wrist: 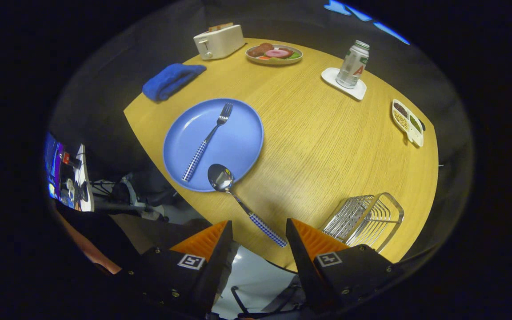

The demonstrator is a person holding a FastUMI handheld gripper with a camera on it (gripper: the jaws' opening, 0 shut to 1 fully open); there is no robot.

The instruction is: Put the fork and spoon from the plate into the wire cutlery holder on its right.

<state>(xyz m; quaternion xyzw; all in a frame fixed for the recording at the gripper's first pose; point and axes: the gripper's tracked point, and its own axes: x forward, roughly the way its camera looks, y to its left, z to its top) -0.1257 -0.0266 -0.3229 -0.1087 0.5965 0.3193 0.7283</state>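
The gripper (pixel 258 229), spread and empty, hovers near the spoon (pixel 238 200) handle; fork (pixel 207 142) lies on plate (pixel 242 120), wire cutlery holder (pixel 365 218) at four o'clock holds nothing yet.

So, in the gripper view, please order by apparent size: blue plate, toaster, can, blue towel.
1. blue plate
2. blue towel and toaster: alike, unsure
3. can
The farther ones look smaller. The claw is open.

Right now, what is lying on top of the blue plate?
The fork lies fully on the blue plate. The spoon has only its bowl on the rim; its handle reaches off toward the open gripper. Whatever is under the plate is covered.
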